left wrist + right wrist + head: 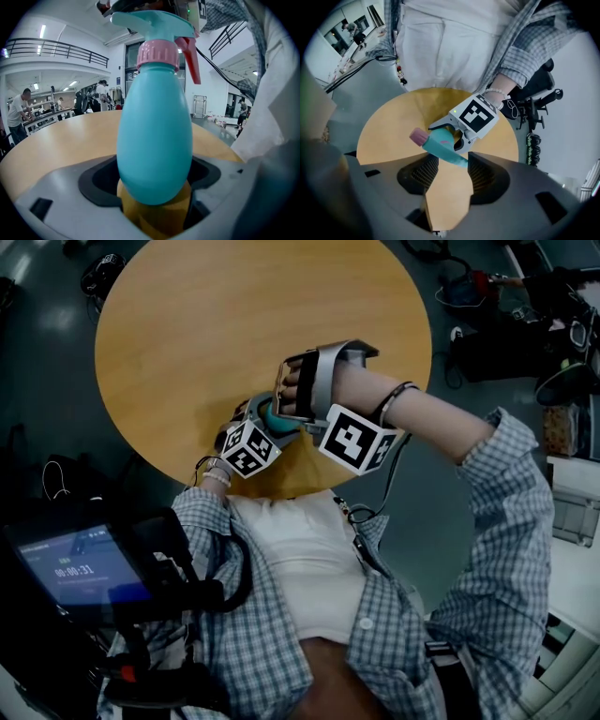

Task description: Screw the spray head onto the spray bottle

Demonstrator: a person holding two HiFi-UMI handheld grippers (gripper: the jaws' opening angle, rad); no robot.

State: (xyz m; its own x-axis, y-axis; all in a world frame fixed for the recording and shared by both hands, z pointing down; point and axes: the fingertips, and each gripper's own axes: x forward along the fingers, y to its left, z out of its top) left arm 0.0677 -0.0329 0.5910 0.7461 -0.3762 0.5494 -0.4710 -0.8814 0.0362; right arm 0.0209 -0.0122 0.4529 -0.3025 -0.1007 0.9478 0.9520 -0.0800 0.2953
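1. Spray bottle: teal and egg-shaped, standing upright at the near edge of the round wooden surface, just in front of the person's body. The wall is opaque, so its contents cannot be told. Whether its base rests on the surface cannot be told either.
2. Spray head: teal, seated on the bottle's neck above a pink collar. A red-pink trigger hangs down on the right.
3. Left gripper: clenched on the lower body of the spray bottle, with a dark pad on either side of it.
4. Right gripper: positioned over the top of the bottle, looking down on it. Its jaws stand wide apart. The narrow rear end of the spray head lies between them, close to one pad, with bare gap on the other side, so it is not clamped. The pink tip of the head points away to the side.
5. Right hand: wrapped round the gripper's handle, with a bracelet at the wrist and a checked sleeve behind it. The marker cube faces up.
6. Surroundings: a small lit screen is mounted low on the person's left. Beyond the surface, people stand at benches under a railed balcony. An office chair stands on the floor behind the person.
7. Obstructions: the rest of the surface is bare wood. Only the two grippers crowd the bottle.
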